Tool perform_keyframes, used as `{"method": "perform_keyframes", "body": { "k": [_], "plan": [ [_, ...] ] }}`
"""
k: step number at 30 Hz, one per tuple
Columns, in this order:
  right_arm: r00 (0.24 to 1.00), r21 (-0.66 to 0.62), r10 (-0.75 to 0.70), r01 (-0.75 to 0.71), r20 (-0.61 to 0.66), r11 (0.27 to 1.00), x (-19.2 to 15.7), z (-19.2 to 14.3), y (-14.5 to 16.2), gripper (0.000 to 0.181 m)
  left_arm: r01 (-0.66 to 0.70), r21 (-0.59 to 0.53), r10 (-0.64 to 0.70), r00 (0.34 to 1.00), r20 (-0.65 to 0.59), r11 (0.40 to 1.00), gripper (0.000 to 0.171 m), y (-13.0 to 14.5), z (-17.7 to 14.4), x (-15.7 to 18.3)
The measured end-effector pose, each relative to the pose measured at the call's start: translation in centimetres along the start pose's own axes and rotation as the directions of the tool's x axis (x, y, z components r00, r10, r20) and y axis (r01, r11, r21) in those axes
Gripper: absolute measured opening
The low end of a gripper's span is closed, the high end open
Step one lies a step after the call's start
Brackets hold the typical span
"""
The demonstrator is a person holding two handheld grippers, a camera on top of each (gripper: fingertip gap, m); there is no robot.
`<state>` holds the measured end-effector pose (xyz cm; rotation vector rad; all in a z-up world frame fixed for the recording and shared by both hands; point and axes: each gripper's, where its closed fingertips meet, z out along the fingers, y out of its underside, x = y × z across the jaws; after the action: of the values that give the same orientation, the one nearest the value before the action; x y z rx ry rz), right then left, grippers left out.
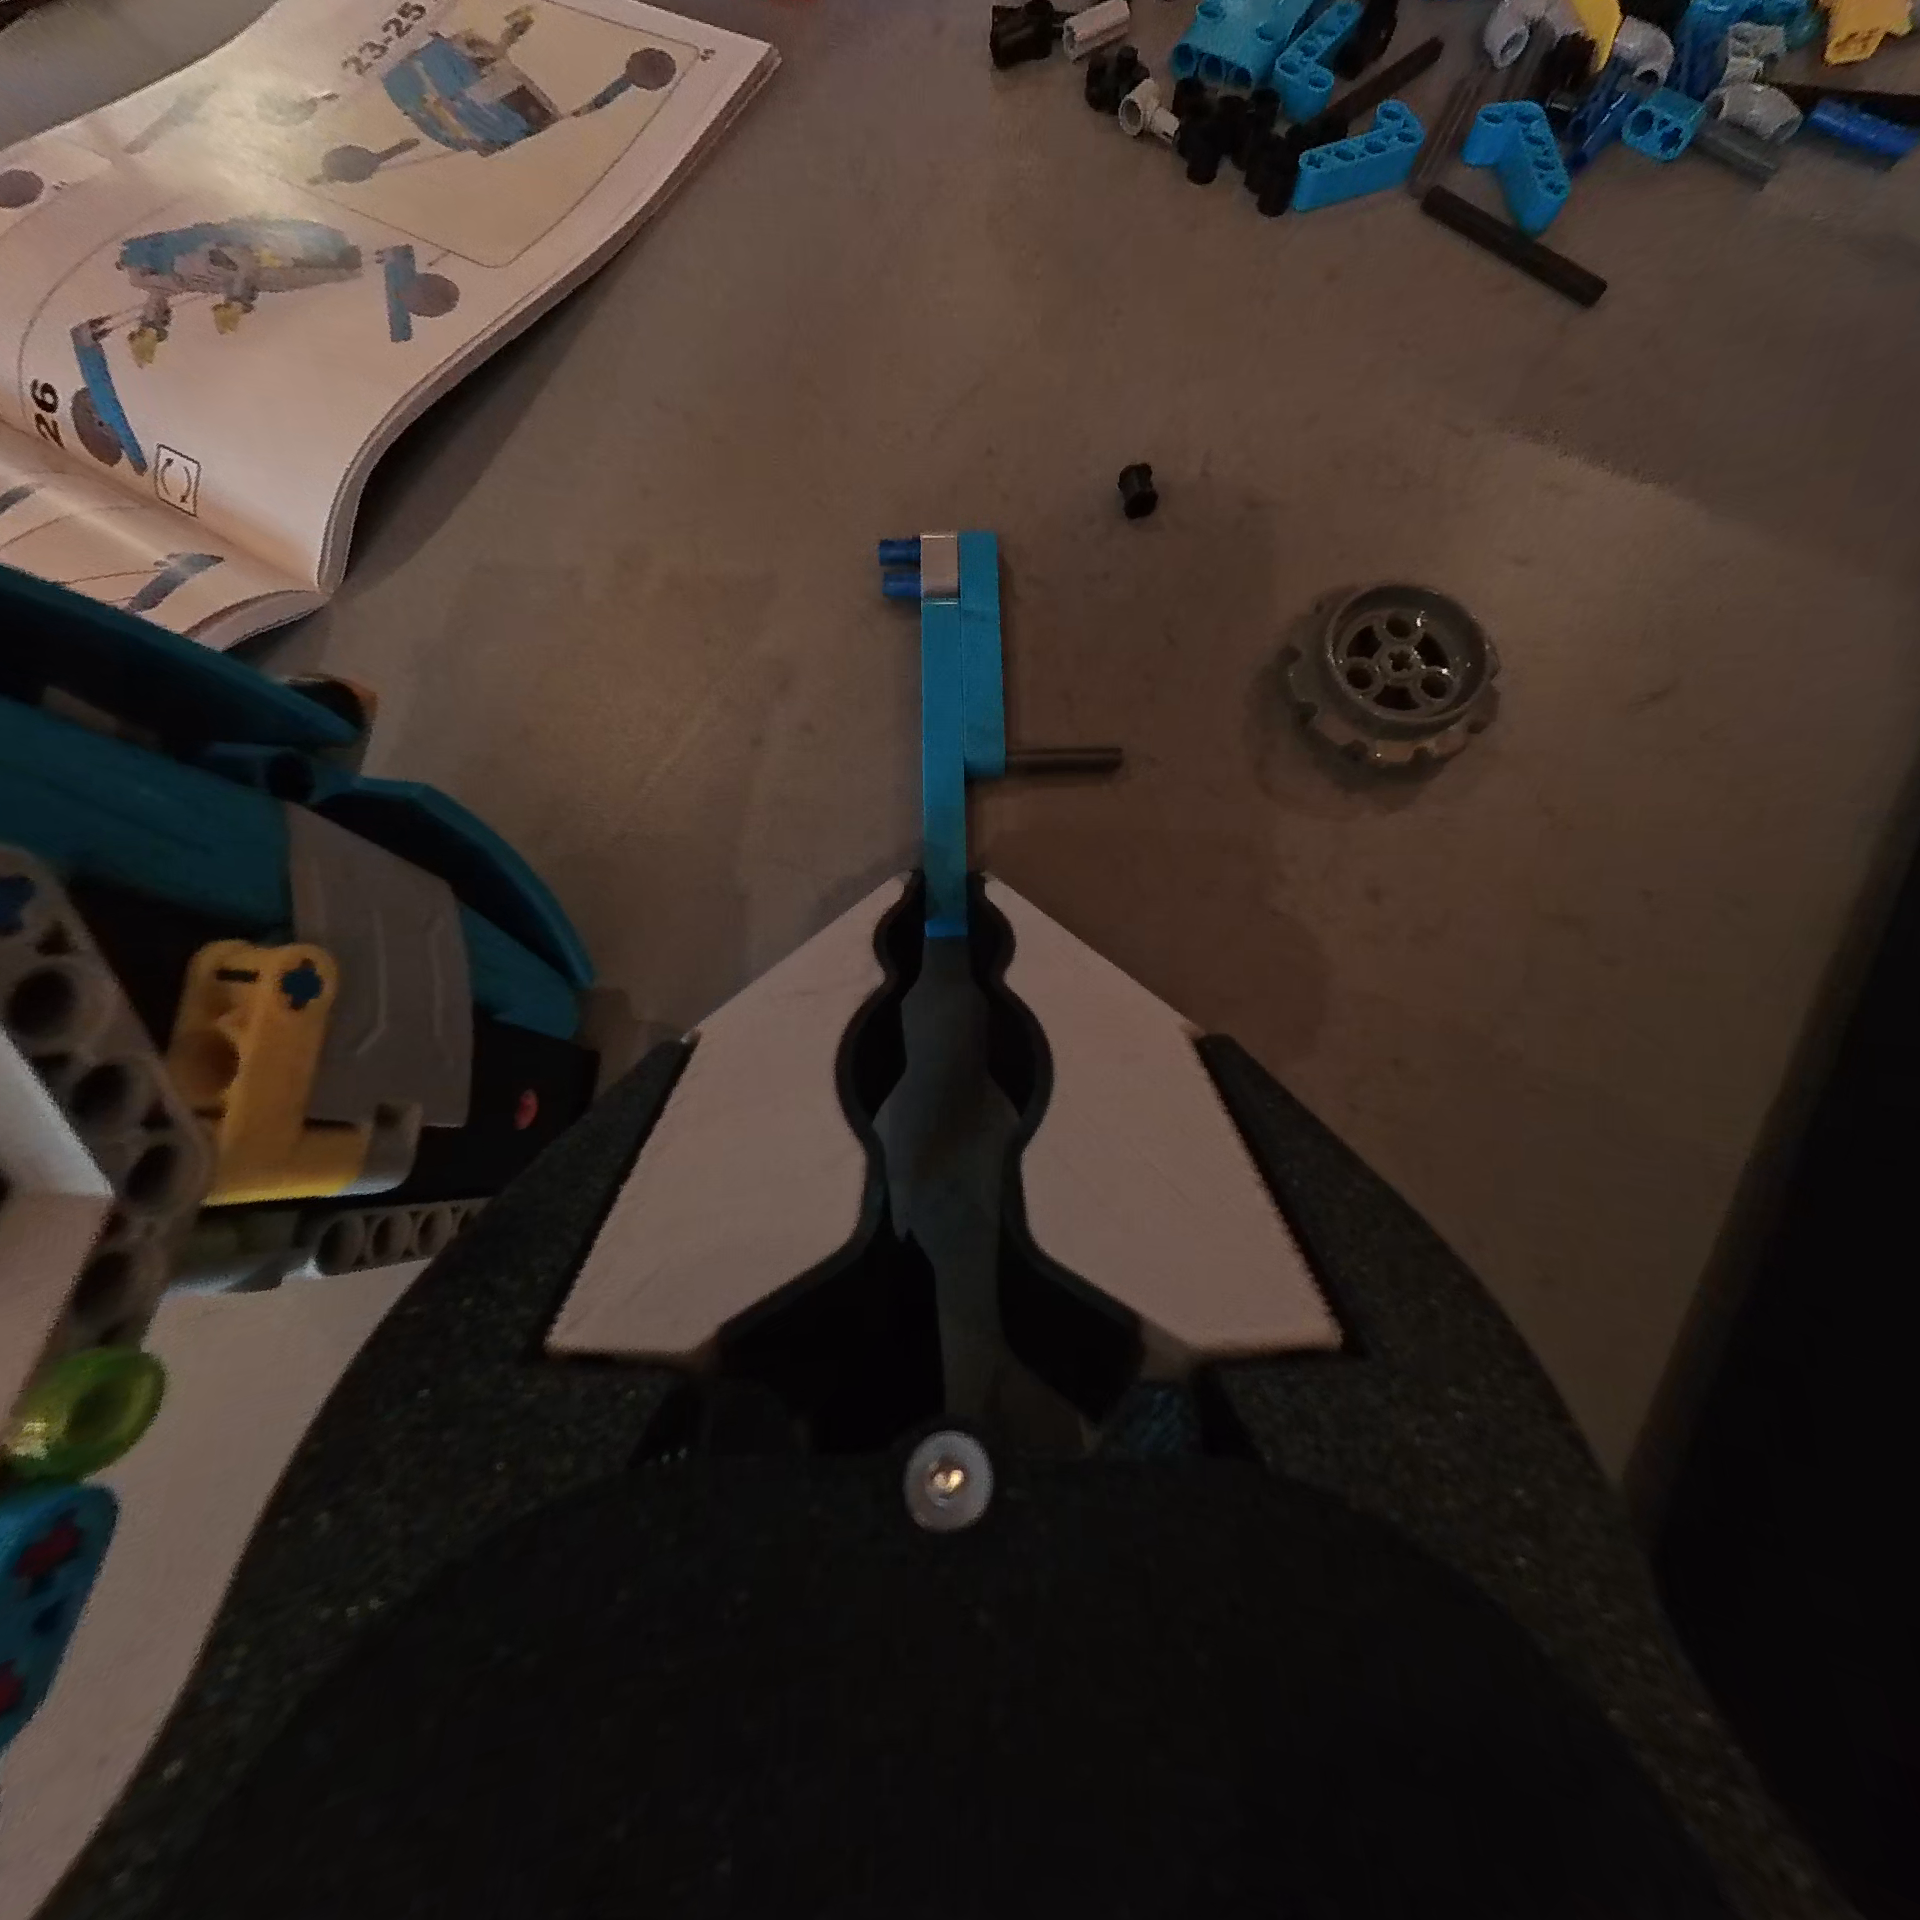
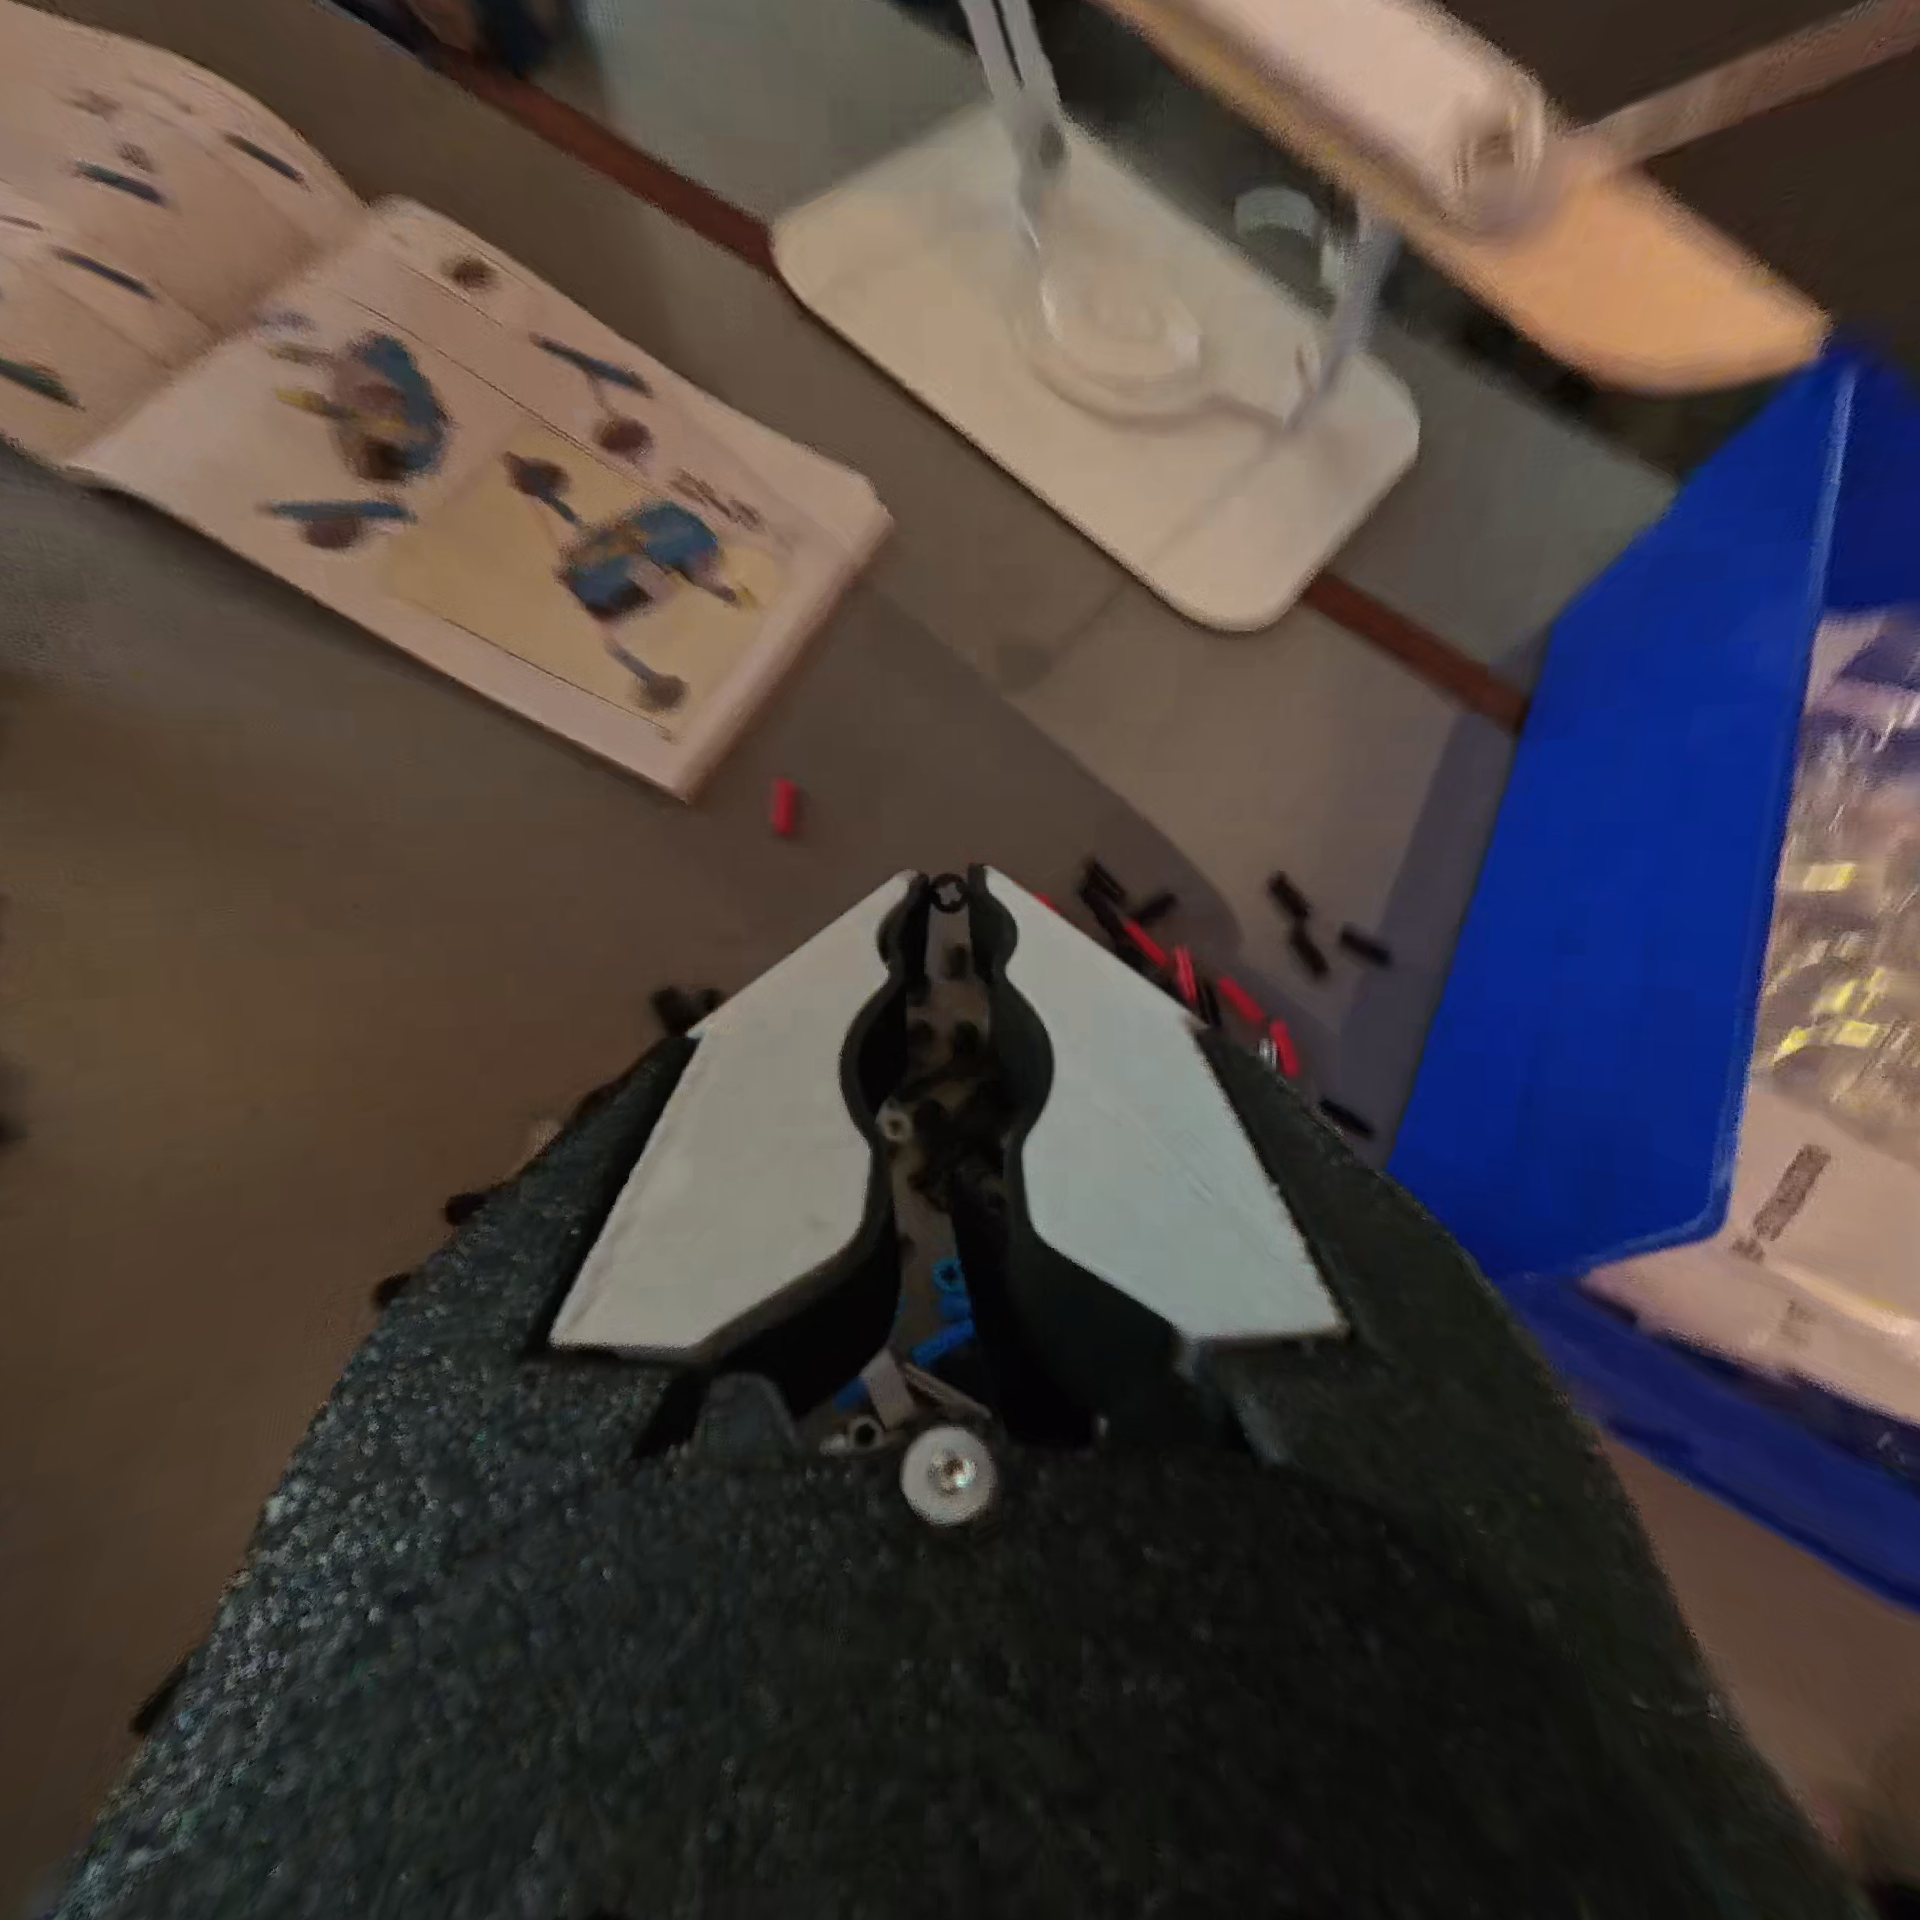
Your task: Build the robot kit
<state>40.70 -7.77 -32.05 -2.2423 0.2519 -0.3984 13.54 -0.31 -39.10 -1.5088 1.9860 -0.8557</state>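
Left wrist view: left gripper (image 1: 945, 883) clamped on blue beam (image 1: 958, 686), long axis straight ahead off the tips, grey wheel (image 1: 1392, 688) to its right; right wrist view: right gripper (image 2: 948, 883) pinching small black pin (image 2: 948, 891), blue bin (image 2: 1621, 852) rightward.

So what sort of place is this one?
Probably a hobby or work table for building-brick assembly: an open illustrated instruction booklet, a heap of loose blue, black and grey plastic pieces, and a blue plastic storage bin.
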Motion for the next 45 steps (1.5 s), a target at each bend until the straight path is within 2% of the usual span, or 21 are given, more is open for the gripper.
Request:
{"method": "perform_keyframes", "body": {
  "k": [2,4,8,11,13,17,23,28,35,45],
  "plan": [
    [0.994,0.125,-0.103,0.1,0.02,0.987,-2.9,-1.5,-2.3,0.007,0.005,0.0,-0.005,1.0,-0.004,1.0,0.008,0.0,0.0,0.0],
    [0.98,0.169,-0.148,0.125,0.133,0.978,-7.2,-2.1,-3.1,0.007,0.012,-0.001,-0.012,1.0,-0.01,1.0,0.008,0.0,0.0,0.0],
    [0.916,0.082,-0.132,0.109,0.379,0.991,-15.4,-1.6,-1.3,0.007,0.044,-0.002,-0.044,0.998,-0.039,0.999,0.007,0.0,0.0,0.0],
    [0.854,0.044,-0.147,0.144,0.5,0.989,-20.5,-1.7,0.3,0.007,0.101,-0.002,-0.1,0.991,-0.093,0.995,0.01,-0.1,0.0,0.1],
    [0.835,0.042,-0.152,0.153,0.529,0.987,-22.1,-1.9,0.7,0.007,0.115,-0.003,-0.114,0.988,-0.105,0.993,0.01,-0.1,-0.1,0.1],
    [0.837,0.006,-0.128,0.147,0.532,0.989,-22.6,-1.8,1.8,0.007,0.082,-0.002,-0.082,0.993,-0.079,0.997,0.01,0.0,0.0,0.1],
    [0.892,-0.057,-0.089,0.127,0.444,0.99,-19.8,-1.7,3.2,0.008,0.037,-0.001,-0.037,0.998,-0.042,0.999,0.011,0.0,0.0,0.2],
    [0.908,-0.149,-0.024,0.095,0.419,0.984,-18.6,-2.8,6.0,0.007,0.001,0.001,-0.001,1.0,-0.025,1.0,0.008,0.0,0.0,0.3],
    [0.894,-0.136,0.019,0.047,0.448,0.99,-19.6,-3.4,6.9,0.007,0.038,-0.002,-0.038,0.998,-0.056,0.999,0.008,0.0,0.0,0.3],
    [0.896,-0.132,0.036,0.025,0.442,0.991,-19.4,-3.9,6.7,0.021,0.046,0.0,-0.046,0.997,-0.054,0.999,0.007,0.0,0.0,0.2]
  ]
}}
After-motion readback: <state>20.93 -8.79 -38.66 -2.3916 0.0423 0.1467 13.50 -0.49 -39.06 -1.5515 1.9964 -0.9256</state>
